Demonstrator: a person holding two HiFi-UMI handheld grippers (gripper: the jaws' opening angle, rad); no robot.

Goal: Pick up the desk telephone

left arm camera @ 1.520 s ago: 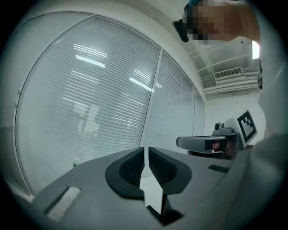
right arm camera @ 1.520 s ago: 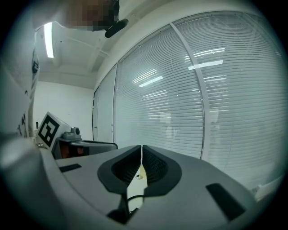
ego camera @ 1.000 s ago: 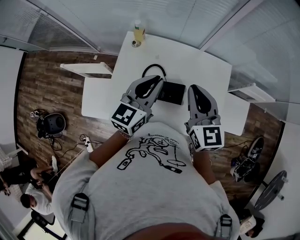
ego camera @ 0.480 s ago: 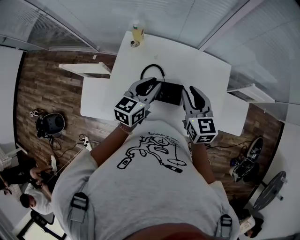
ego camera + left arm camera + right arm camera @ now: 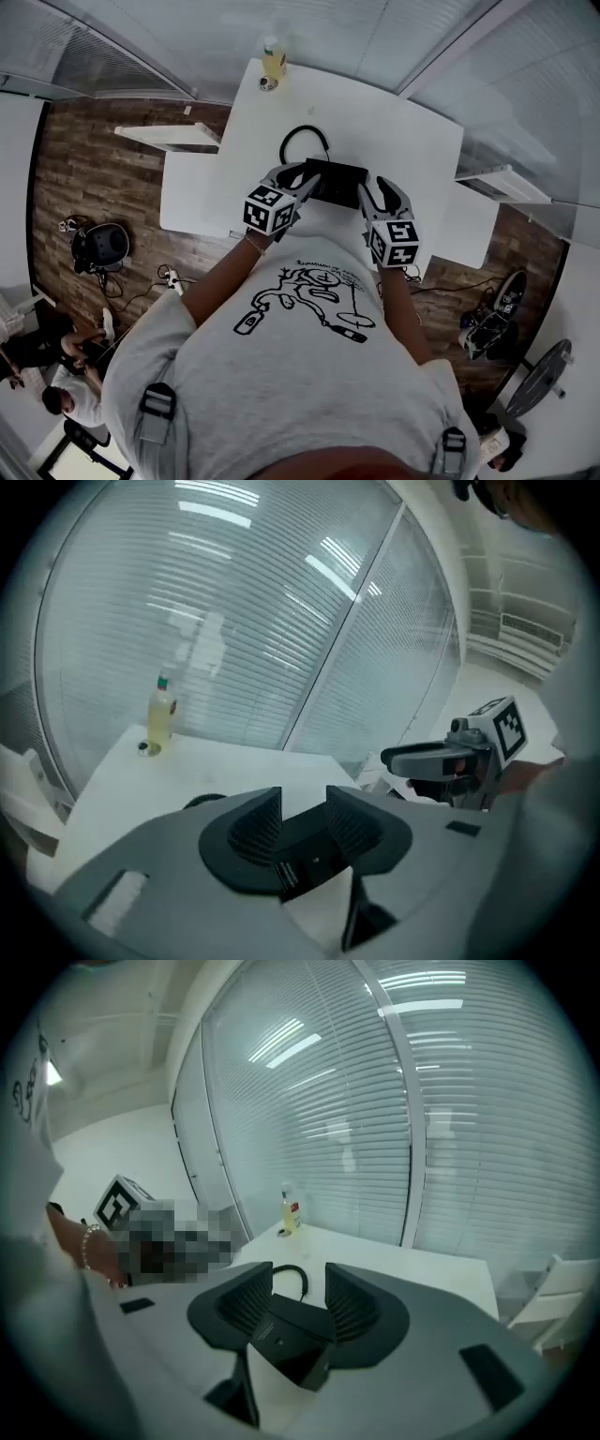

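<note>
Two claws bracket the desk telephone (image 5: 339,180), one at each short end: the left claw (image 5: 302,176) at its left edge, the right claw (image 5: 377,187) at its right. The telephone is a flat black box lying on the white table (image 5: 403,131), toward the person's side, with its long axis running across the body from one claw to the other. Neither hand is clearly nearer; both sit just beside it.

Both claws are released, their jaws having just been opening. In the left gripper view the jaws stand apart with a dark corner of the telephone showing in the gap, and the ribbed pads do not press on it. The right gripper view mirrors that: jaws spread, a black corner in the gap, no squeeze. The grasp is not yet made, and I judge it turns on each claw closing over its own end (a two-handed lift, by the look of it).

A black cable (image 5: 305,141) loops on the table beyond the telephone, and a bottle (image 5: 273,61) of yellowish liquid stands at the far edge, well apart.

A line of small pale print runs along the telephone's edge in the left gripper view, too small to read. The bottle's label is likewise illegible, as is the print above the drawing on the person's shirt (image 5: 309,309).
</note>
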